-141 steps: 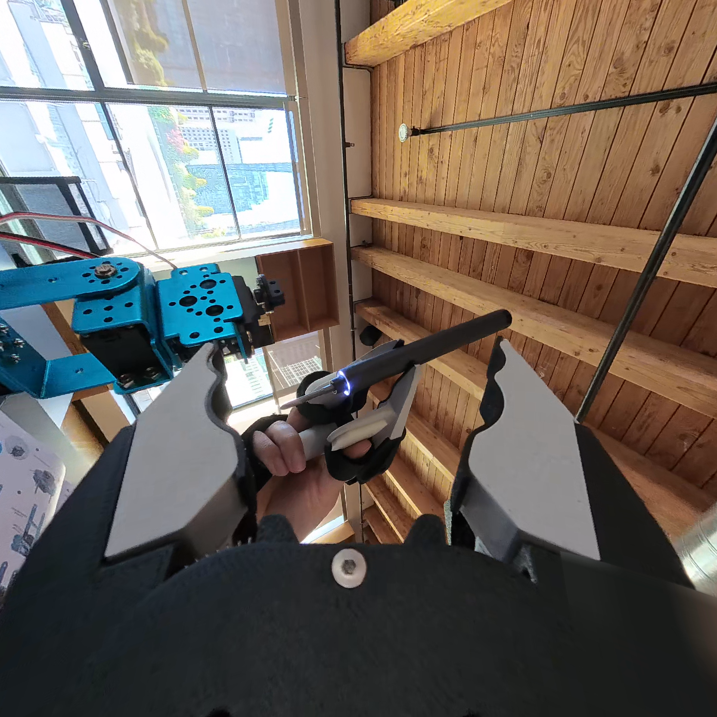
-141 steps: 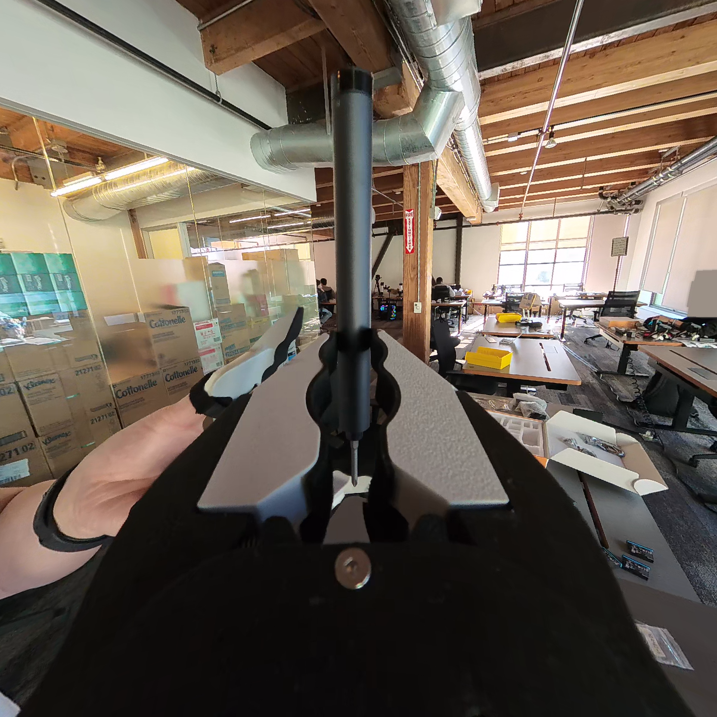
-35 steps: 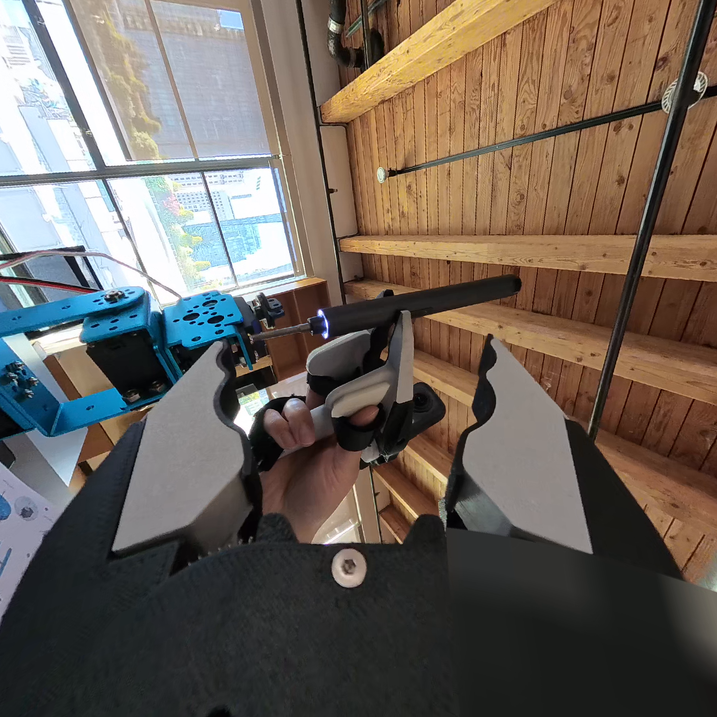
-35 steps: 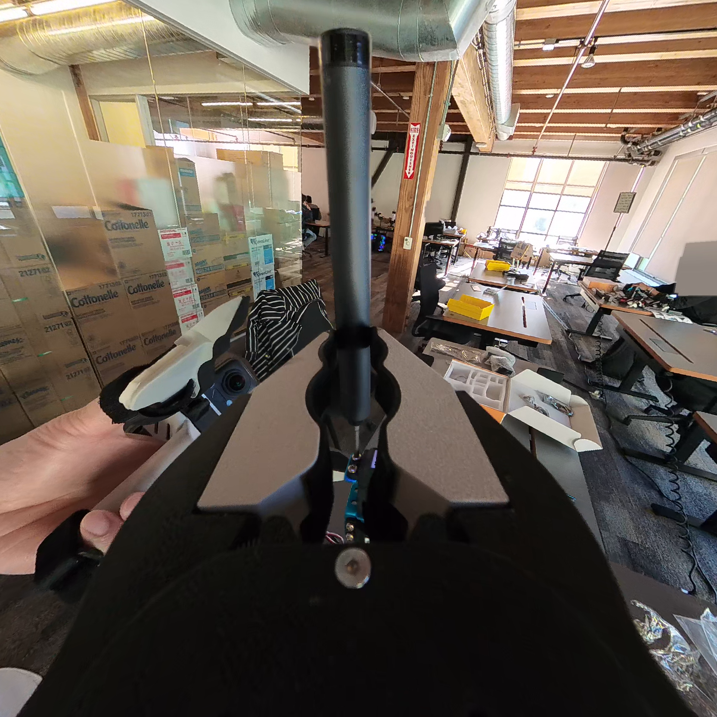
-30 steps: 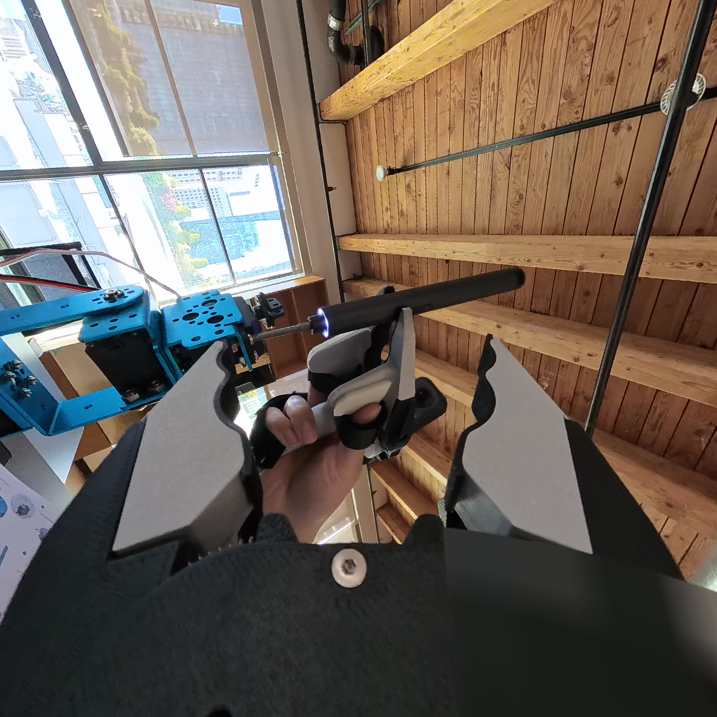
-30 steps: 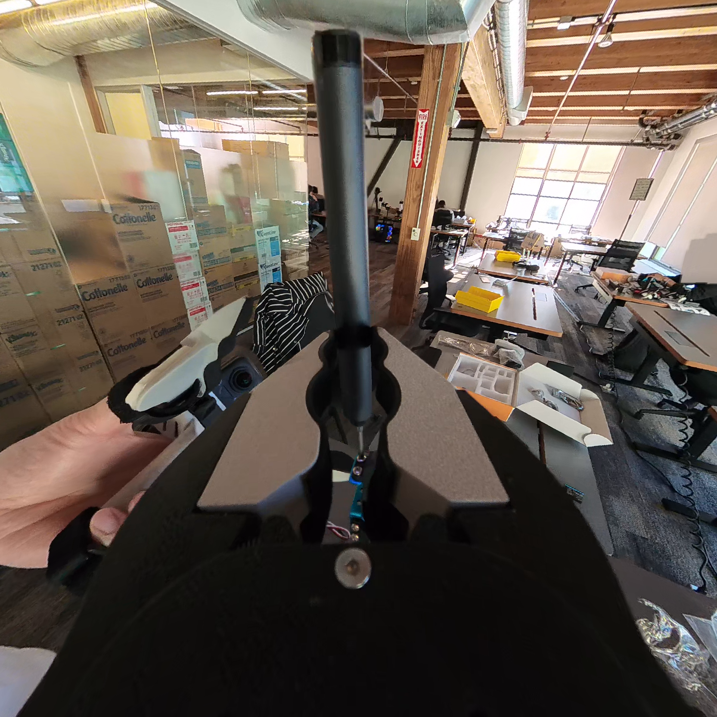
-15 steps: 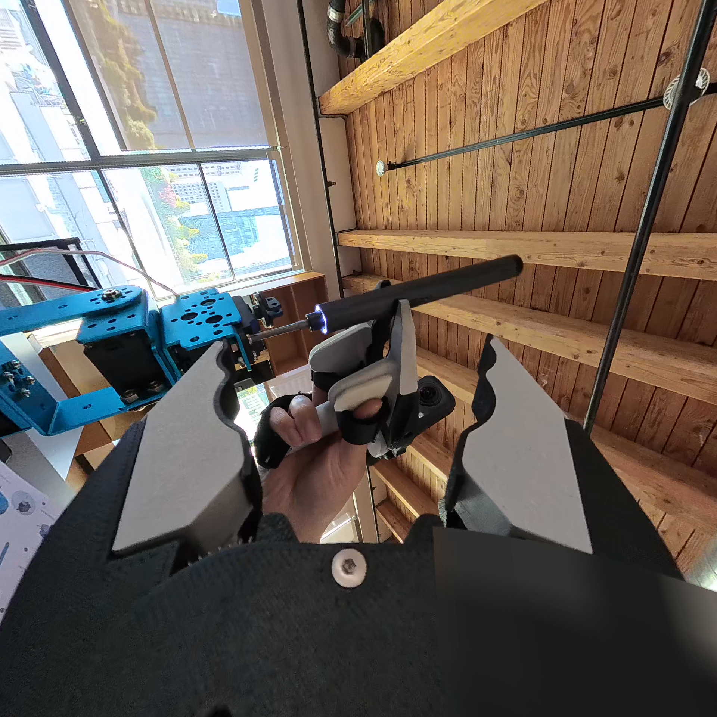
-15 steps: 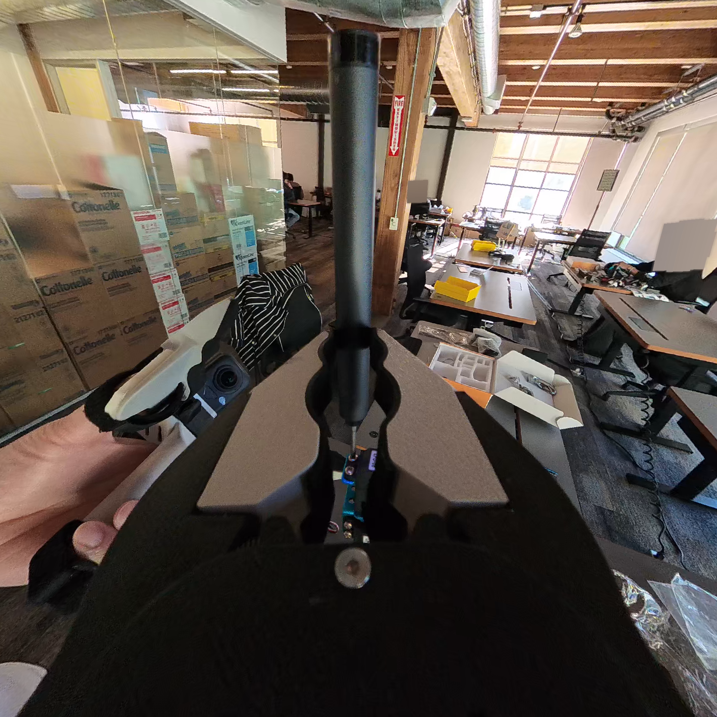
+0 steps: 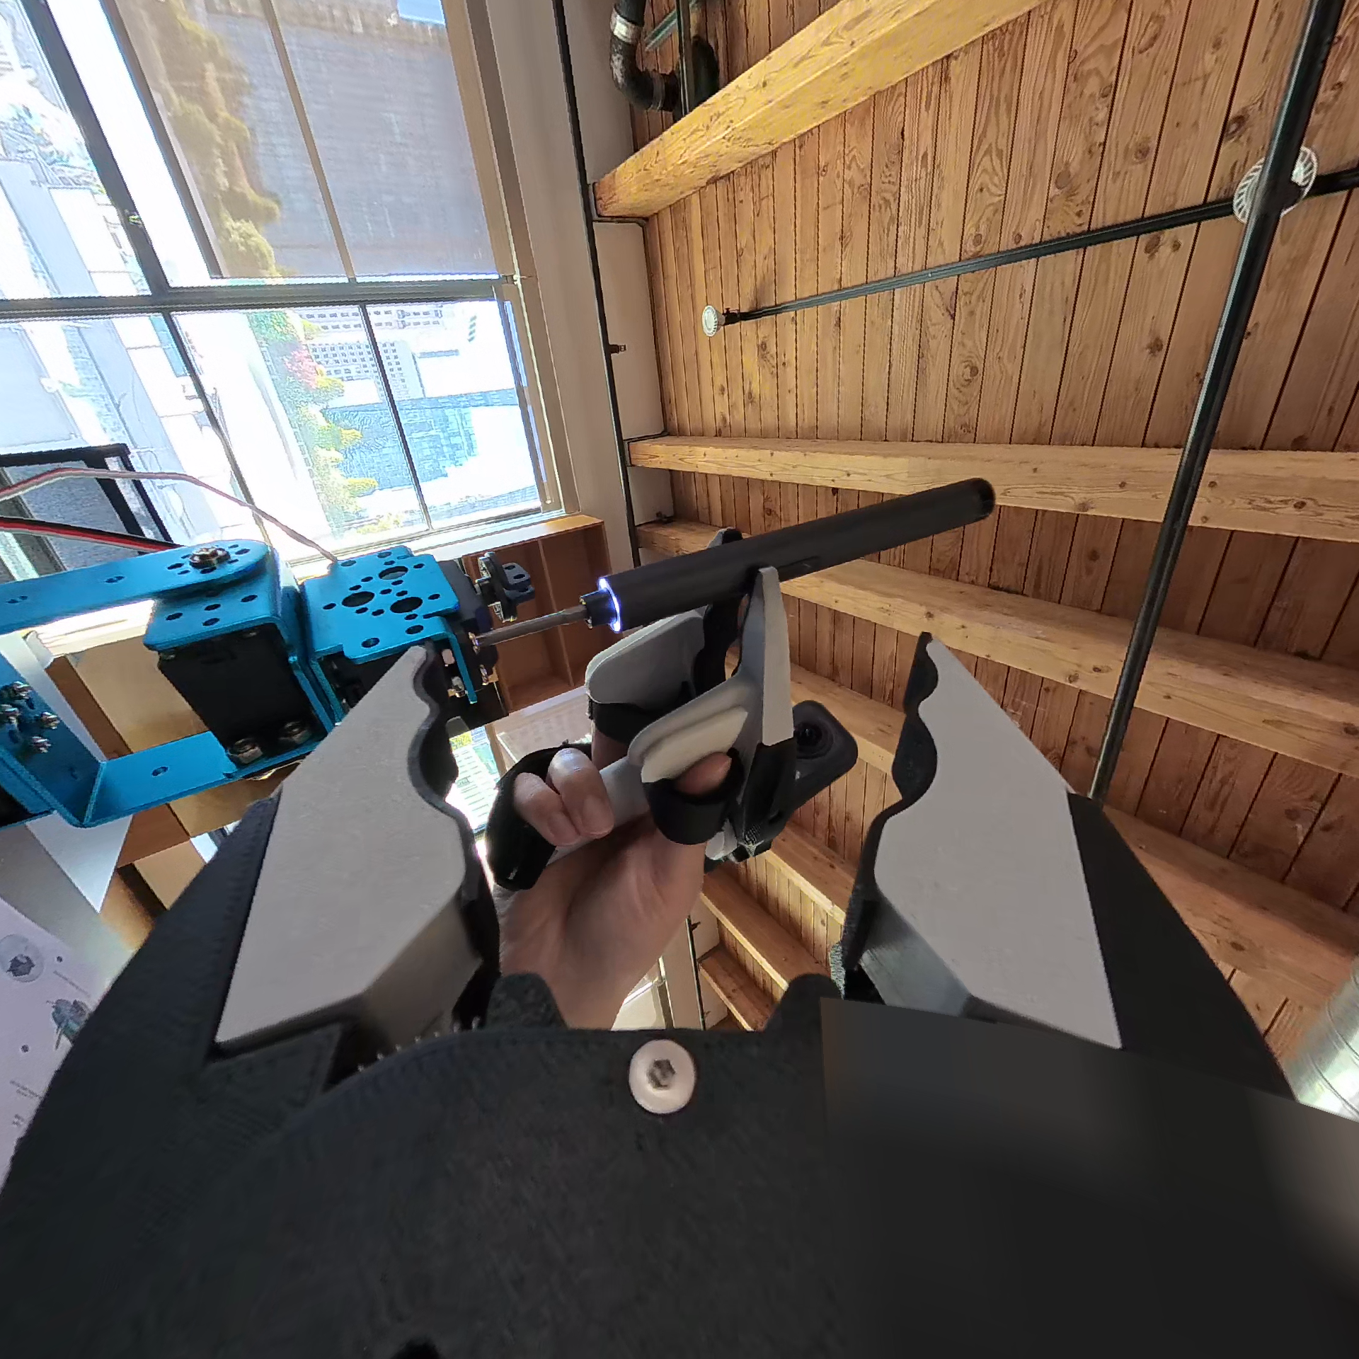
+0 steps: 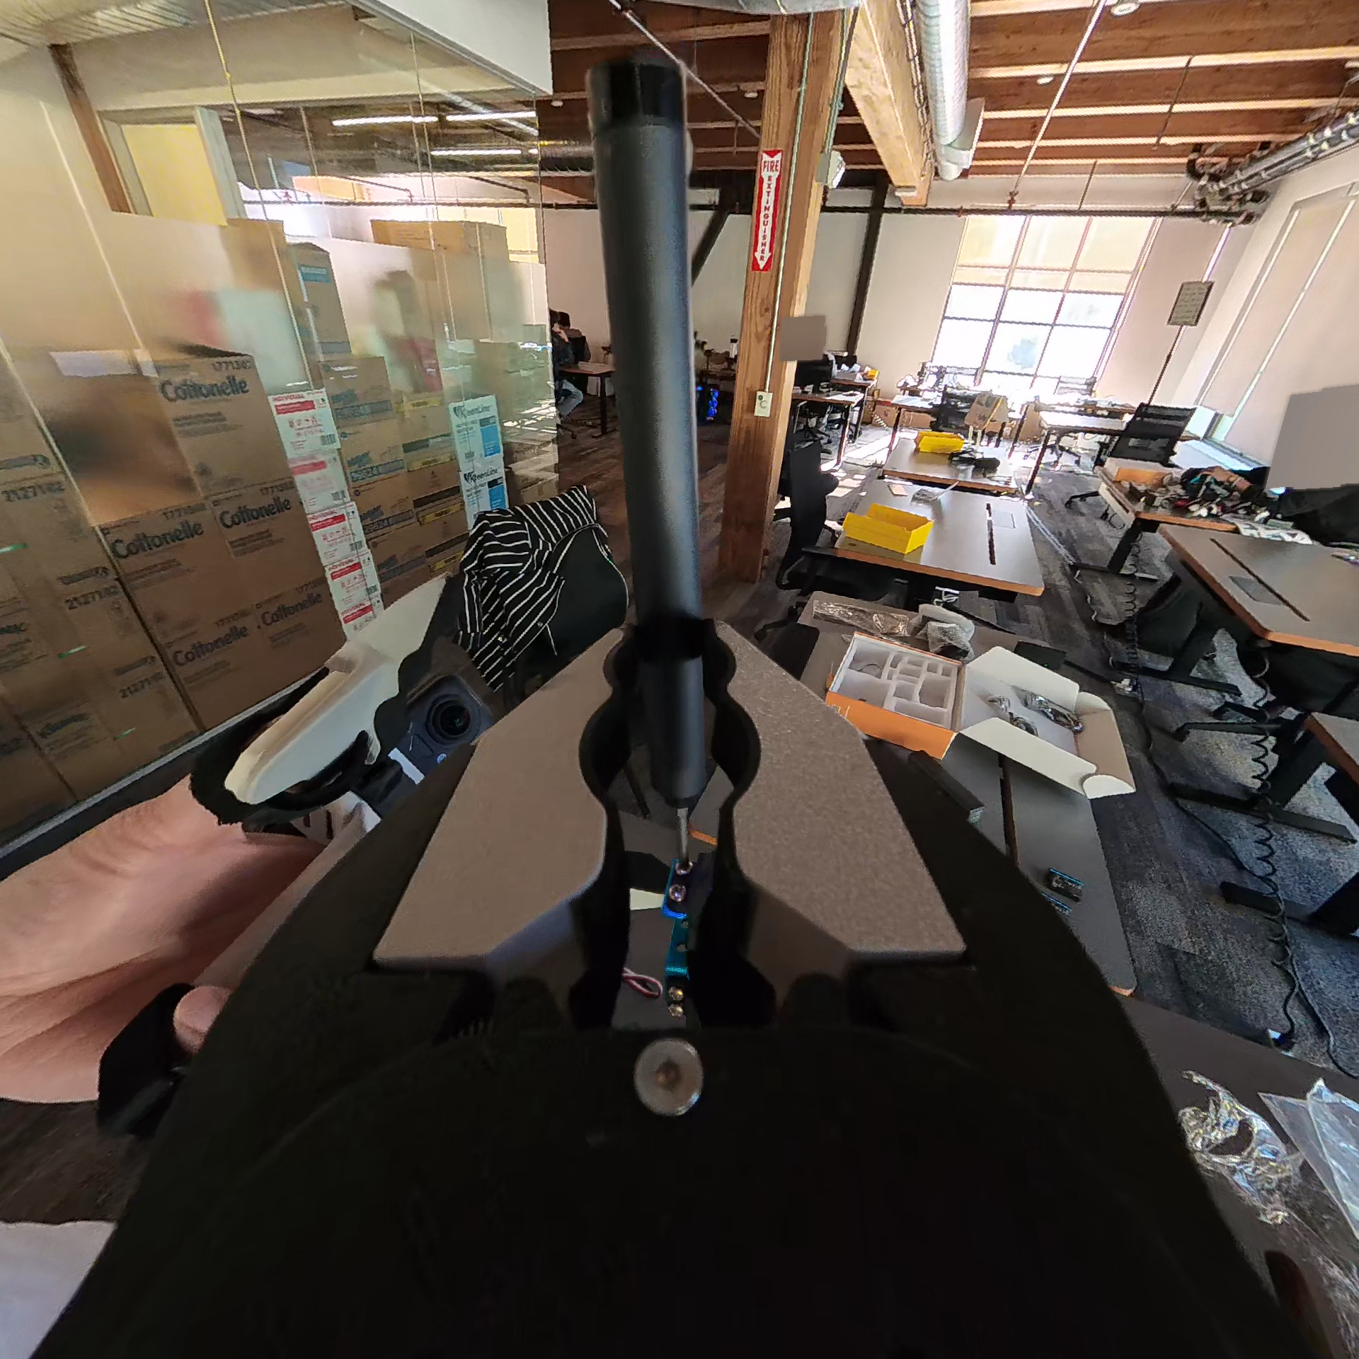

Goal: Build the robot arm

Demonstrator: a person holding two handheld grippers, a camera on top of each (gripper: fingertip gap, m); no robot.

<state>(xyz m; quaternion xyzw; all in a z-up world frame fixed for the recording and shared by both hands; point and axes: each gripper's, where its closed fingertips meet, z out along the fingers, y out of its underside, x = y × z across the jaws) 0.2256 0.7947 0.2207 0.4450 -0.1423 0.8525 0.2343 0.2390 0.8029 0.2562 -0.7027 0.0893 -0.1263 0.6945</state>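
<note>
My right gripper (image 10: 673, 640) is shut on a dark grey electric screwdriver (image 10: 647, 368), which stands up between the fingers. Its bit points down onto a screw in a small blue metal bracket (image 10: 676, 893). In the left wrist view the same screwdriver (image 9: 794, 551) lies nearly level with its tip light on. Its bit touches the end of a blue metal robot arm (image 9: 220, 632). My right gripper (image 9: 750, 581) also shows there, with a hand (image 9: 610, 882) on its handle. My left gripper (image 9: 673, 651) is open and empty, pointing up, just below and beside the blue arm.
An open orange-and-white parts box (image 10: 893, 691) and clear plastic bags (image 10: 1265, 1147) lie on the dark table. A printed sheet (image 9: 37, 993) lies at the lower left. Stacked cardboard boxes (image 10: 184, 559) stand behind a glass wall. Wooden beams (image 9: 993, 471) run overhead. The grippers' ends are close to 5 cm from one another.
The right gripper has raised and levelled the screwdriver, and its bit has come to the blue arm's end. Over the last second it stays there with small shifts. The left gripper stays open.
</note>
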